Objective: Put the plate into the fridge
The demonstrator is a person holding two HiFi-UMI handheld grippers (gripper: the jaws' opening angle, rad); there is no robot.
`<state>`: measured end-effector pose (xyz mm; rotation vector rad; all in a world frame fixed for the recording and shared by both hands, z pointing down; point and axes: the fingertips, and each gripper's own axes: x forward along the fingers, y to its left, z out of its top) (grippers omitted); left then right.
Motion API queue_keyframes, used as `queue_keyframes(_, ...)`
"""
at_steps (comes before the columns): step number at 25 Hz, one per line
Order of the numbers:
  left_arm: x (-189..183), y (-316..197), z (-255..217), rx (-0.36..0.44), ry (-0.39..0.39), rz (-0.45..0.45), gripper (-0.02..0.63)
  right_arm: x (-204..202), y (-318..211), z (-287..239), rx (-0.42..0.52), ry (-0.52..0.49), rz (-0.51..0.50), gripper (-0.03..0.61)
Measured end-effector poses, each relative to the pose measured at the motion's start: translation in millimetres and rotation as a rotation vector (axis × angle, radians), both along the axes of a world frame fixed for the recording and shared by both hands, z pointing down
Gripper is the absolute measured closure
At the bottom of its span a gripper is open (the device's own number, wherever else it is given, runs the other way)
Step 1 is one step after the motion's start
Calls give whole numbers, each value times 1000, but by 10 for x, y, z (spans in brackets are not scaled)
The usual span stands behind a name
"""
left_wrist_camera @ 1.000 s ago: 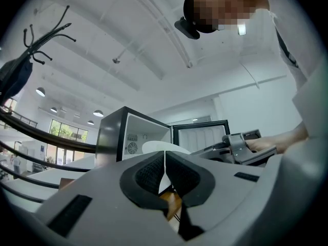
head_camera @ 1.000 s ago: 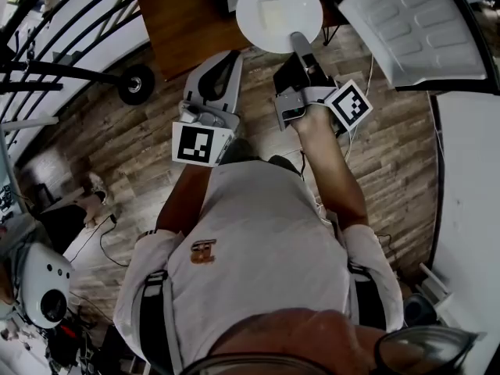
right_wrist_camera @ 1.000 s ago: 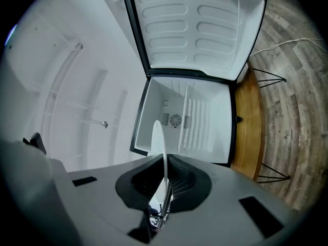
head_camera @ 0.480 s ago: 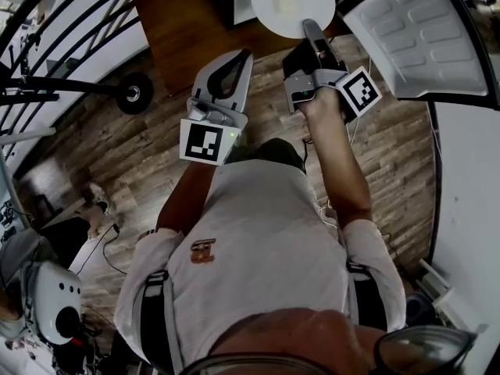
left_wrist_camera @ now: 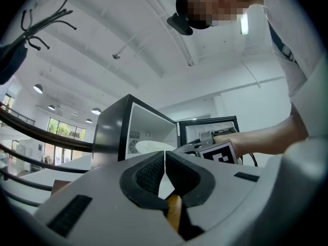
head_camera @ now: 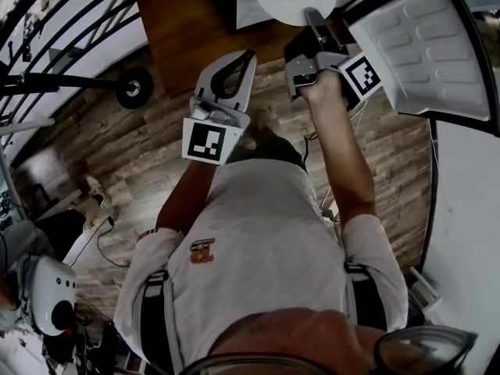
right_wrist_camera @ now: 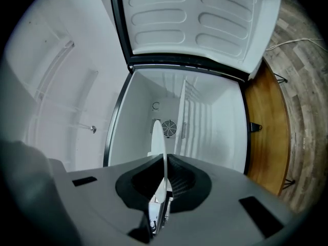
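The right claw is pinched narrow on the near rim of the white plate. Gripping at the edge lets the rest of the disc reach ahead of the claw, so the plate goes in first and the bulky tool can stay outside. In the head view the plate sits at the top middle of the frame, right at the mouth of the fridge; I judge it is just crossing the threshold, not yet set down. The fridge door stands swung wide at the upper right, which leaves a straight path in. The fridge itself rests on a wooden bench at the upper left. The left claw has its tips together on nothing and hangs left of centre, apparently just kept clear.
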<state>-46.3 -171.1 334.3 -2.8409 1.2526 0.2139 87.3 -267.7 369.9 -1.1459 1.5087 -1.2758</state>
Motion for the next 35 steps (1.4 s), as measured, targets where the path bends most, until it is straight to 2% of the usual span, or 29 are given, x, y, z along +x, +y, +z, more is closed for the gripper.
queue_keyframes(10, 364, -398, -51, 19, -13, -116, 589, 194, -608, -15, -16, -29, -104, 540)
queue_keyframes(15, 465, -658, -77, 13, -10, -195, 589, 151, -930, -24, -40, -33, -182, 540)
queue_keyframes(20, 620, -813, -21, 6, -14, -233, 589, 199, -1155, 17, -56, -54, -217, 540)
queue_keyframes(24, 516, -910, -47, -9, -10, -274, 589, 13, -1342, -56, -73, -47, -248, 538)
queue_keyframes(28, 398, -989, -109, -15, -4, -283, 589, -187, -1460, -129, -94, -38, -265, 538)
queue_keyframes(35, 473, -1015, -45, -13, 6, -266, 589, -133, -1478, -15, -109, -35, -250, 538)
